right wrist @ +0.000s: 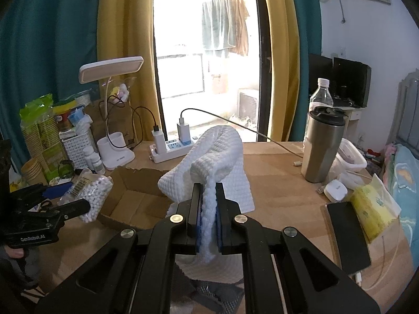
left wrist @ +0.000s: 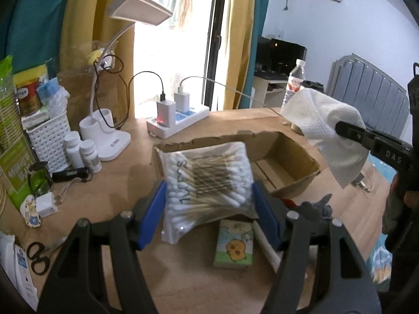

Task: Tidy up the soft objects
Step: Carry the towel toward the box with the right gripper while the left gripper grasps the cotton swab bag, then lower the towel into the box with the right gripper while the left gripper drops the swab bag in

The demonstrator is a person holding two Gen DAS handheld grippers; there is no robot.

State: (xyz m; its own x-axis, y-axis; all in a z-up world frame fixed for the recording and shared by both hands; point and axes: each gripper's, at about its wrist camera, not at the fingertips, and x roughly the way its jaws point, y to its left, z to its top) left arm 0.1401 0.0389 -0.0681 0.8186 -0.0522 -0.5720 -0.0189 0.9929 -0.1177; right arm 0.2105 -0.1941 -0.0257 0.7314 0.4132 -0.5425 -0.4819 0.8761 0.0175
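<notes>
A clear bag of cotton swabs [left wrist: 207, 180] with a barcode label is clamped between the blue pads of my left gripper [left wrist: 209, 191]. It hangs over the near left edge of an open cardboard box [left wrist: 288, 167]. My right gripper [right wrist: 208, 191] is shut on a white textured cloth [right wrist: 217, 157] that bunches up above the fingers and drapes below them. In the left wrist view that cloth [left wrist: 322, 120] and the right gripper [left wrist: 343, 128] are at the right, beyond the box's right end. The right wrist view shows the left gripper [right wrist: 86, 204] with the swab bag [right wrist: 97, 193] at the left of the box [right wrist: 136, 198].
A desk lamp [left wrist: 104, 136], power strip [left wrist: 178, 120], white basket [left wrist: 49, 138] and pill bottles [left wrist: 81, 151] crowd the back left. A cartoon tissue pack [left wrist: 234, 246] and scissors [left wrist: 38, 256] lie near me. A steel tumbler [right wrist: 322, 146], phone [right wrist: 348, 235] and yellow tissue pack [right wrist: 371, 209] stand right.
</notes>
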